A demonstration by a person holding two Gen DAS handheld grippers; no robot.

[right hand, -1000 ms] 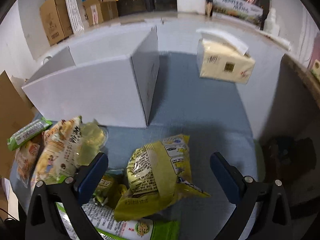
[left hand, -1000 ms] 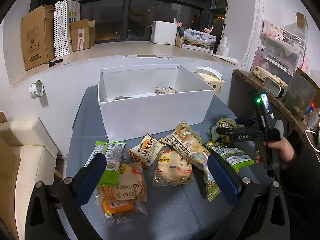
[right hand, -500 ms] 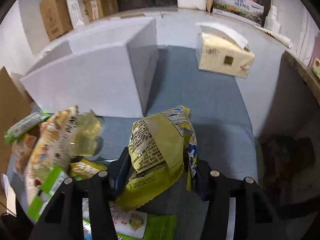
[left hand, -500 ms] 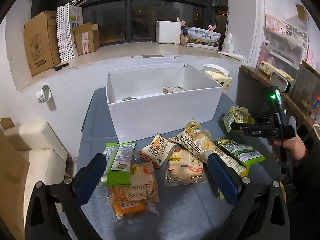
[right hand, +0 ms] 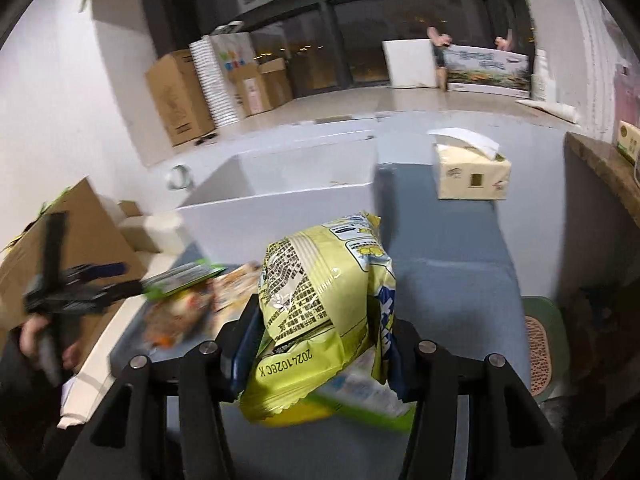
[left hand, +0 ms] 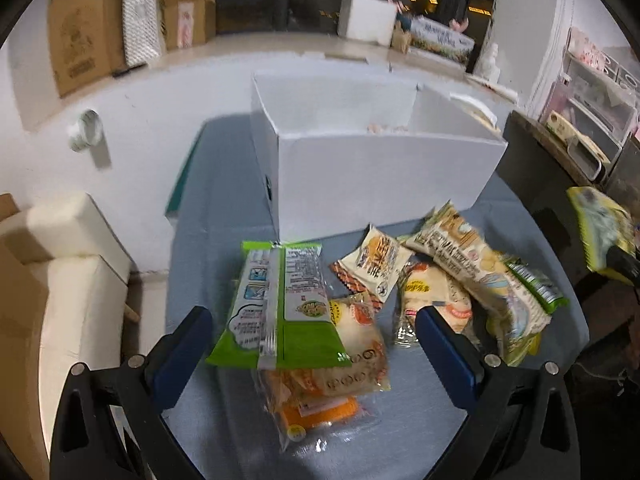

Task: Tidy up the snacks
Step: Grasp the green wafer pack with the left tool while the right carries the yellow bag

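My right gripper (right hand: 318,344) is shut on a yellow snack bag (right hand: 320,300) and holds it above the table, short of the white box (right hand: 288,216). The same yellow snack bag (left hand: 600,232) shows at the right edge of the left wrist view. My left gripper (left hand: 312,340) is open and hangs low over a green packet (left hand: 280,300) that lies on an orange-and-clear bun pack (left hand: 320,392). More snack packs (left hand: 460,272) lie in a heap to the right. The white box (left hand: 376,176) stands open behind them with at least one snack inside.
A tissue pack (right hand: 472,172) sits on the grey tablecloth (right hand: 452,272) right of the box. A cream seat (left hand: 60,272) stands left of the table. Cardboard boxes (left hand: 80,40) line the window ledge. A wooden shelf (left hand: 560,148) with bins runs along the right.
My right gripper closed on the yellow snack bag and lifted it off the table. My left gripper came down and forward toward the green packet.
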